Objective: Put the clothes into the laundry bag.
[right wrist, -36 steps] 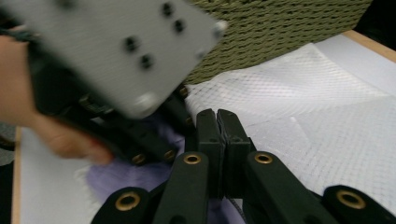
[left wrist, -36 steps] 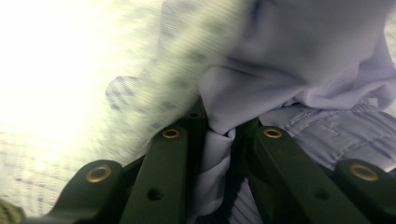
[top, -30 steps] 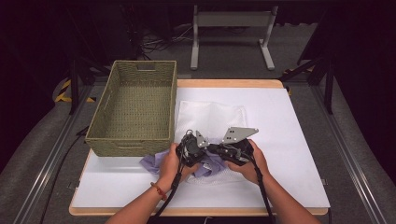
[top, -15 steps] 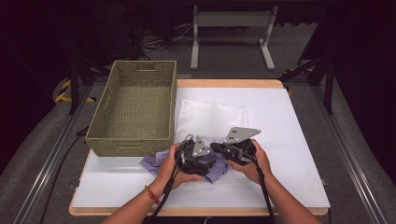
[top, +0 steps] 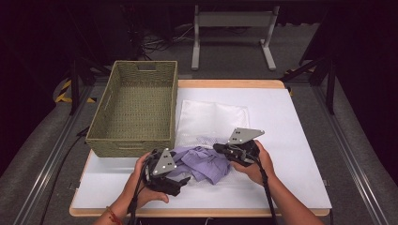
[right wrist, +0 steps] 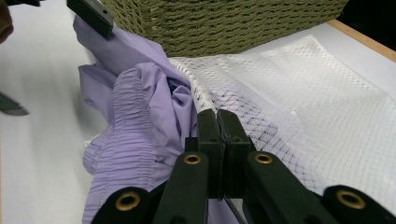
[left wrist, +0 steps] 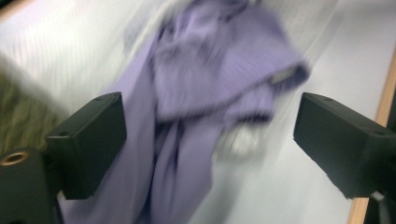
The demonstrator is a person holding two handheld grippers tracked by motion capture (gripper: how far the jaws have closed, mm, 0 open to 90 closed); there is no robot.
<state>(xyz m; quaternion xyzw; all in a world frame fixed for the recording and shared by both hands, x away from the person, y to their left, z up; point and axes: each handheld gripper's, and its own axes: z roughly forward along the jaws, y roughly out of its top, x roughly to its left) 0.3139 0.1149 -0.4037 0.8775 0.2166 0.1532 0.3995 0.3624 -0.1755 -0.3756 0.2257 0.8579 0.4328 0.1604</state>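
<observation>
A crumpled purple garment (top: 206, 161) lies near the table's front, and part of it shows through a white mesh bag (top: 211, 119). My right gripper (top: 218, 147) is shut on the bag's rolled edge (right wrist: 205, 100), with the garment (right wrist: 130, 126) just to its left. My left gripper (top: 180, 180) is at the garment's near left end. Its jaws have just been opening and now stand wide apart. In the blurred left gripper view the garment (left wrist: 205, 79) lies ahead of and between the fingers (left wrist: 93, 135), and no pad presses on it.
A woven olive basket (top: 131, 145) stands on the table's left side, close behind the garment; its wall (right wrist: 224, 23) is just beyond the bag. White sheet (top: 291, 140) spreads to the right. The table's wooden edge (top: 197, 213) runs along the front.
My left gripper has opened and pulled back to the left and toward the table's front, away from the right gripper. The right gripper has stayed put, shut on the bag's edge.
</observation>
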